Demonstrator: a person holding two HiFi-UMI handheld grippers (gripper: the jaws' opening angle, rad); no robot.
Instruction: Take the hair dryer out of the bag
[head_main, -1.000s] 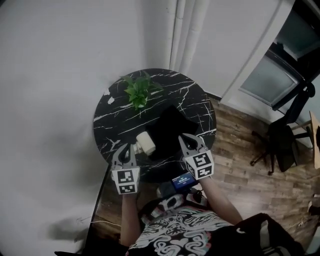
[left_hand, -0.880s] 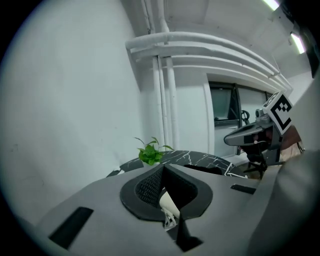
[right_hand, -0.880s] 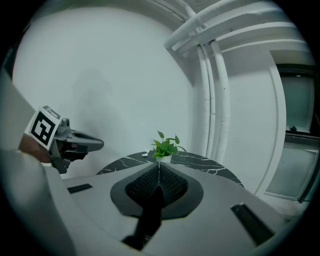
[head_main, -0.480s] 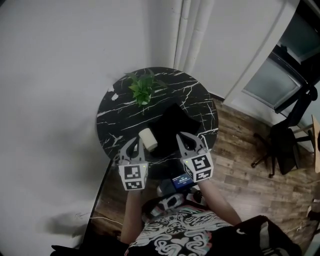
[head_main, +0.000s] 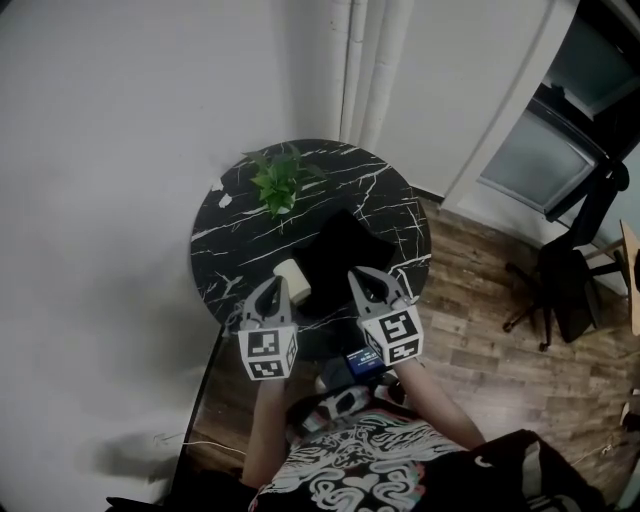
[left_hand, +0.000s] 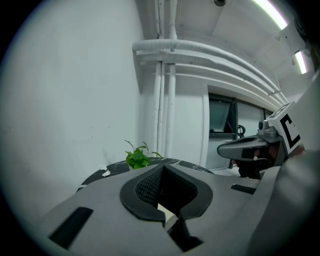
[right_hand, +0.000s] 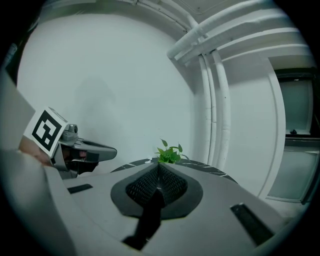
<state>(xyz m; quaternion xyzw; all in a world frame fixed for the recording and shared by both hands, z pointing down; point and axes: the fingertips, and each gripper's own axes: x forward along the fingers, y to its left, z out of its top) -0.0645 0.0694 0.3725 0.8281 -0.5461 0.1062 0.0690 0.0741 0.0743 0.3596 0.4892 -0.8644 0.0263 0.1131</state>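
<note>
Round black marble table (head_main: 228, 228) stands by a white wall. Black bag (head_main: 345, 250) lies flat near its centre. Left gripper (head_main: 270, 290) and right gripper (head_main: 370, 282) hover over the near edge, both clenched on nothing. Green plant (head_main: 277, 182) sits at the far side. Cream hair dryer (head_main: 292, 277) lies outside the bag, against its left edge.

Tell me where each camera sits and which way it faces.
Head view: on the person's head, looking steeply down at the table, black bag and hair dryer; forearms, left gripper and right gripper show.
Left gripper view: on that gripper, looking across the table to the wall; its shut jaws and the right gripper show.
Right gripper view: likewise; its shut jaws and the left gripper show.
All three share the plant.
</note>
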